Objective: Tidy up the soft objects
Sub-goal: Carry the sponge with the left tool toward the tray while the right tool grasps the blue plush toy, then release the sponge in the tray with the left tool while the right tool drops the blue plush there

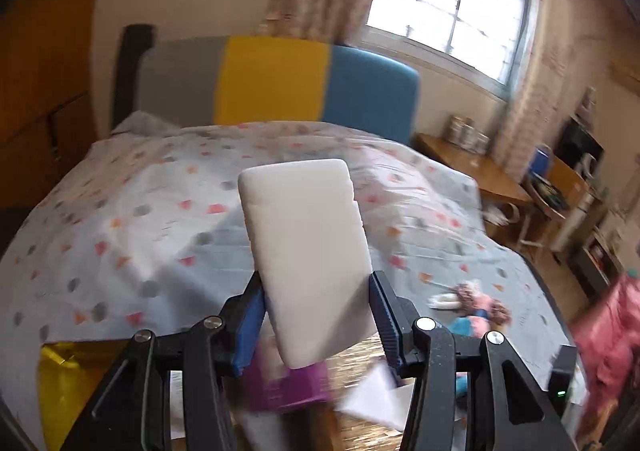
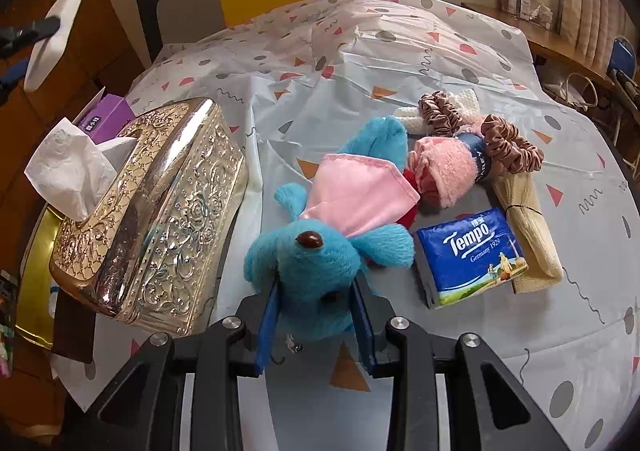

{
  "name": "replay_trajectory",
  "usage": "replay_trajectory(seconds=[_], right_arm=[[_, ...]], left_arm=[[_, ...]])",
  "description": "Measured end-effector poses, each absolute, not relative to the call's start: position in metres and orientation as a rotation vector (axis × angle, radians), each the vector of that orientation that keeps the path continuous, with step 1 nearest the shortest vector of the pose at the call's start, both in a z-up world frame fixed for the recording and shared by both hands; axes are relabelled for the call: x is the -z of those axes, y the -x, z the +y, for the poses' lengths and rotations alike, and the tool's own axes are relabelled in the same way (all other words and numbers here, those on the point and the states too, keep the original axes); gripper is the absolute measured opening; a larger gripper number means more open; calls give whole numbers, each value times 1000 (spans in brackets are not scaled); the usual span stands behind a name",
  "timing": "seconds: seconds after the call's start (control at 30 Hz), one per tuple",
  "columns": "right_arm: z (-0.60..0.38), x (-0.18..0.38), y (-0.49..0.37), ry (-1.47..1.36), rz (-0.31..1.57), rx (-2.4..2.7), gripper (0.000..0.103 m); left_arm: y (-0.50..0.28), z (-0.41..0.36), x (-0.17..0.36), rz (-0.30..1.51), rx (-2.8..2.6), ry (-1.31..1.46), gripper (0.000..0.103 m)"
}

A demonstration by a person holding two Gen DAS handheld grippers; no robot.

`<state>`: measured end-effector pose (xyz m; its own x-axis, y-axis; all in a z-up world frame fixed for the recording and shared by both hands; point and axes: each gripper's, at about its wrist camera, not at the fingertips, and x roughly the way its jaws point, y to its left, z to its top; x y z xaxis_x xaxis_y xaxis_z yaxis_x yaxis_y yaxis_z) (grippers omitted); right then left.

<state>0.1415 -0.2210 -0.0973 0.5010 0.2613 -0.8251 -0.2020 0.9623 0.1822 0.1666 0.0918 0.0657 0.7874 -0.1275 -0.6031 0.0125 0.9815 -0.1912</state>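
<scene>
Left gripper point(image 1: 316, 315) clamped on white sponge block point(image 1: 306, 255): matte, rounded corners, held tilted above bed point(image 1: 120, 219). Right gripper point(image 2: 316, 311) clenched on blue plush toy point(image 2: 316, 263): fuzzy, glossy brown nose, pink satin cloth point(image 2: 356, 197) across its back; toy lies on crinkled patterned sheet. Embossed silver metal tissue box point(image 2: 160, 211) just left of toy, tissue sticking out. Blue Tempo tissue pack point(image 2: 472, 255), pink fleece bundle point(image 2: 444, 171), brown scrunchies point(image 2: 508, 145) near right.

Patterned bed point(image 2: 360, 63), blue plush point(image 2: 320, 251), Tempo pack point(image 2: 472, 255), silver tissue box point(image 2: 160, 211)
</scene>
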Motion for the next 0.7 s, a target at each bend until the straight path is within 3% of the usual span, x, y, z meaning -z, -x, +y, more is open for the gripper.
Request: replay_trajectory(seconds=[0.33, 0.5, 0.7], right_arm=[[-226, 76, -136, -134, 943, -261, 33], [-240, 43, -131, -220, 865, -245, 33], [-236, -16, -118, -196, 741, -263, 33]], left_arm=[[-94, 234, 27, 787, -196, 327, 53], [-82, 242, 78, 888, -215, 345, 55], [-88, 223, 92, 910, -200, 300, 70]])
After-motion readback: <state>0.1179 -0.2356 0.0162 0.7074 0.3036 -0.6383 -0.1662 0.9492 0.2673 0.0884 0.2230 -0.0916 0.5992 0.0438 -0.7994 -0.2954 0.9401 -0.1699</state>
